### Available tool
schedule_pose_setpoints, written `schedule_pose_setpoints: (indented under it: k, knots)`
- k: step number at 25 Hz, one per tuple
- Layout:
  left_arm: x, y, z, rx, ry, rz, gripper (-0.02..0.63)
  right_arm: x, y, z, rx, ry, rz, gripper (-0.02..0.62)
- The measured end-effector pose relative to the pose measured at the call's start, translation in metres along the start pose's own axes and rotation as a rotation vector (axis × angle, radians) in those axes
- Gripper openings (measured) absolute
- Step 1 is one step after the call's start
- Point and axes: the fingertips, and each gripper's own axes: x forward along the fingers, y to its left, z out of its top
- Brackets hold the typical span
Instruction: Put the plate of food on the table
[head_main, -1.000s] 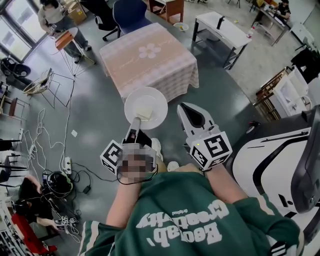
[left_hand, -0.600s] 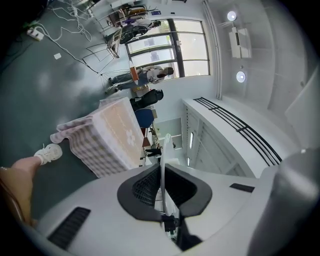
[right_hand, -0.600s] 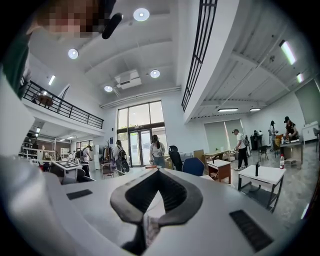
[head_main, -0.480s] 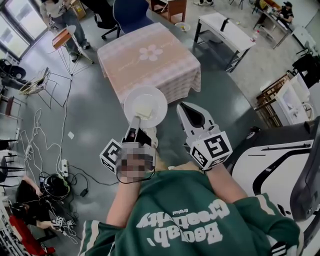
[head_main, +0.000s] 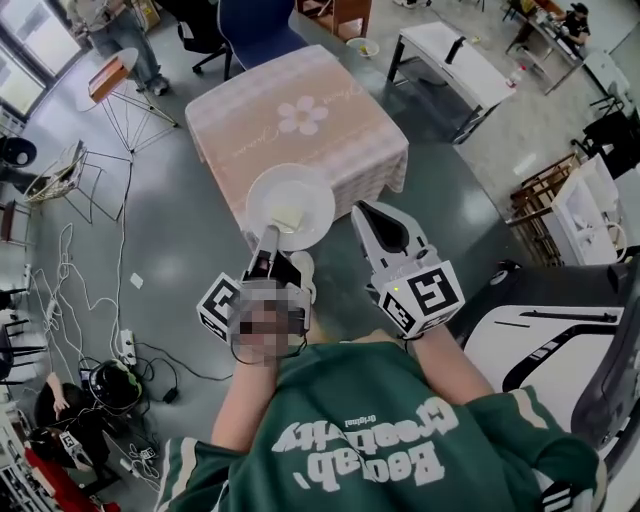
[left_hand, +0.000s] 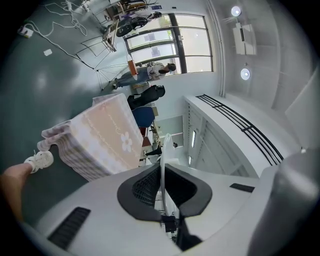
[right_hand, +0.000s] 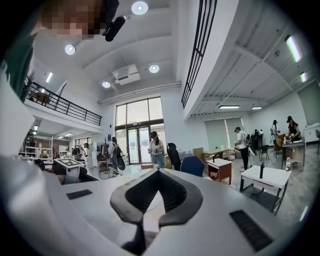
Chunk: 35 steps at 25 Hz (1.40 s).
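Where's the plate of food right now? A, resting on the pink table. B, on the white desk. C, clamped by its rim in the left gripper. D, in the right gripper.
C: the left gripper is shut on the rim of the plate, which shows edge-on between its jaws in the left gripper view.

A blue chair (head_main: 258, 22) stands at the top, a white desk (head_main: 450, 58) is to its right, and thin cables (head_main: 124, 260) lie on the grey floor (head_main: 190, 235) at the left.

White round plate (head_main: 300, 190), level, centre frame, pale square food (head_main: 287, 217) on it, rim in left gripper (head_main: 268, 238) jaws, pink-clothed table (head_main: 300, 120) beyond.
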Motion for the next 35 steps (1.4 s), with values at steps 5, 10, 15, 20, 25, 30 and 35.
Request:
schedule_pose_setpoints:
  k: [5, 10, 15, 20, 25, 30, 35]
  knots:
    - [0.053, -0.004, 0.035, -0.002, 0.035, -0.014, 0.026, 0.052, -0.023, 0.004, -0.007, 0.011, -0.041, 0.015]
    - [0.109, -0.009, 0.072, 0.011, 0.080, -0.015, 0.026, 0.106, -0.046, 0.014, -0.016, 0.019, -0.090, 0.014]
    - [0.158, -0.019, 0.109, 0.030, 0.112, -0.031, 0.026, 0.156, -0.066, 0.023, -0.009, 0.036, -0.135, 0.014]
    - [0.196, -0.028, 0.132, 0.031, 0.137, -0.057, 0.026, 0.193, -0.084, 0.028, 0.012, 0.024, -0.164, 0.015]
    - [0.220, -0.027, 0.155, 0.024, 0.153, -0.056, 0.026, 0.225, -0.092, 0.031, 0.025, 0.024, -0.178, 0.014]
    - [0.237, -0.026, 0.178, 0.029, 0.146, -0.055, 0.026, 0.251, -0.094, 0.035, 0.019, 0.020, -0.171, 0.014]
    - [0.241, -0.023, 0.182, 0.022, 0.141, -0.059, 0.026, 0.258, -0.096, 0.033, 0.022, 0.020, -0.171, 0.014]
